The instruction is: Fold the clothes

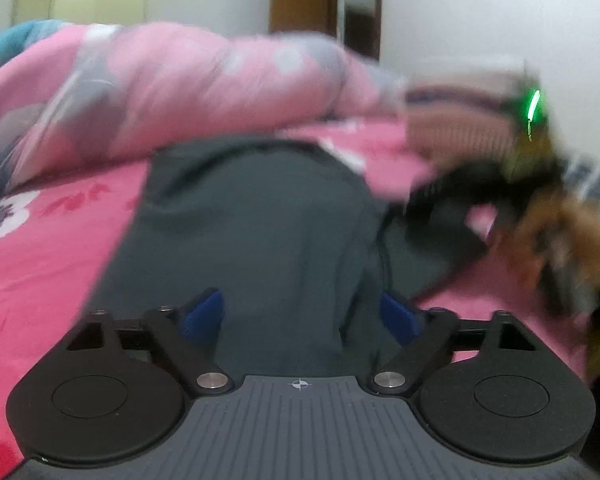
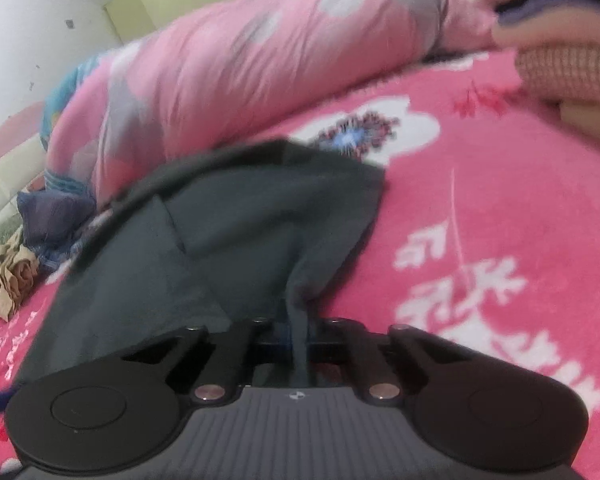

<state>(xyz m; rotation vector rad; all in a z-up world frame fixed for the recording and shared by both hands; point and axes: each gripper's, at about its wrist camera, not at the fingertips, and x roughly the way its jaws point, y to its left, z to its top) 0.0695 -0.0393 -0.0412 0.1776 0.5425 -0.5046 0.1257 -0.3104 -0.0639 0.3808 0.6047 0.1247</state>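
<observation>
A dark grey garment (image 1: pixel 256 224) lies on a pink flowered bedsheet (image 1: pixel 40 248). My left gripper (image 1: pixel 300 314) is open just above the garment's near part, its blue pads (image 1: pixel 206 312) wide apart with cloth between them. In the left wrist view my right gripper (image 1: pixel 452 196) is a dark blur at the garment's right edge. In the right wrist view my right gripper (image 2: pixel 298 332) is shut on a pinched ridge of the same garment (image 2: pixel 236 216), which rises into the jaws.
A rolled pink and grey quilt (image 1: pixel 180 84) lies along the far side of the bed. A tan crumpled cloth (image 2: pixel 12 276) and a dark blue cloth (image 2: pixel 48 212) lie at the left. A beige knit item (image 2: pixel 572 68) is at the right. The sheet (image 2: pixel 500 208) extends right.
</observation>
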